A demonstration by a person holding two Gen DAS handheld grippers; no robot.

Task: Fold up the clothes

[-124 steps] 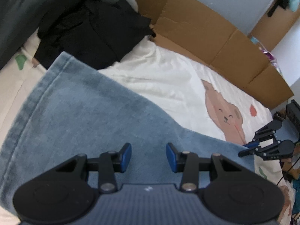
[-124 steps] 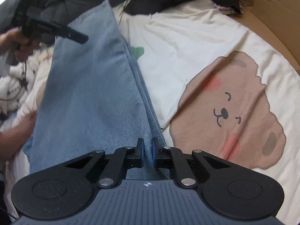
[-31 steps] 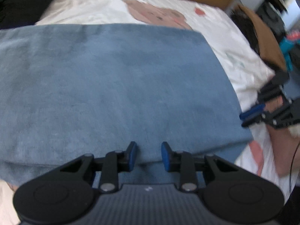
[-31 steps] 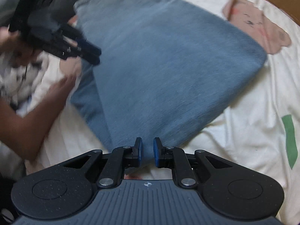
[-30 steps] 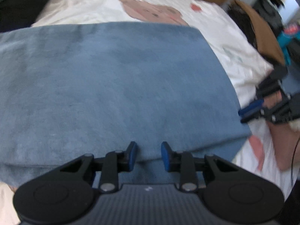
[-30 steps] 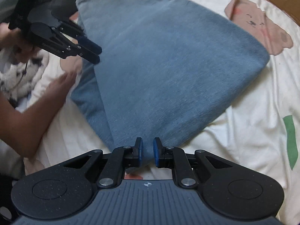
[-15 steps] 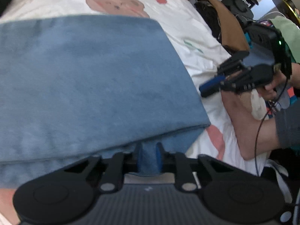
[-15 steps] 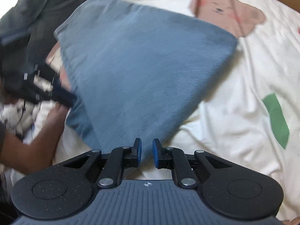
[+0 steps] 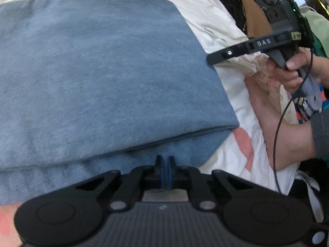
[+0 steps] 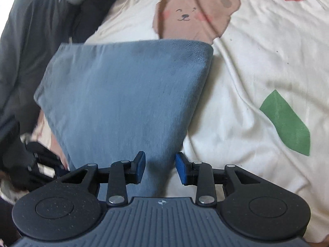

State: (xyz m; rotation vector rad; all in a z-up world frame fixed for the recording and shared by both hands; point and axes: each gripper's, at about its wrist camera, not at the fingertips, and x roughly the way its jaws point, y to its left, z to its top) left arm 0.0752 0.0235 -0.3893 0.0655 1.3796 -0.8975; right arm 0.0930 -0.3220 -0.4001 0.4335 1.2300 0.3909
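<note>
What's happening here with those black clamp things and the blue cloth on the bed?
A person is folding blue jeans on a bear-print sheet, with a handheld gripper in each hand. The left gripper is shut at the near edge of the folded denim; whether it pinches cloth is hard to tell. The right gripper has just been opening; denim lies between its pads, unpinched.
</note>
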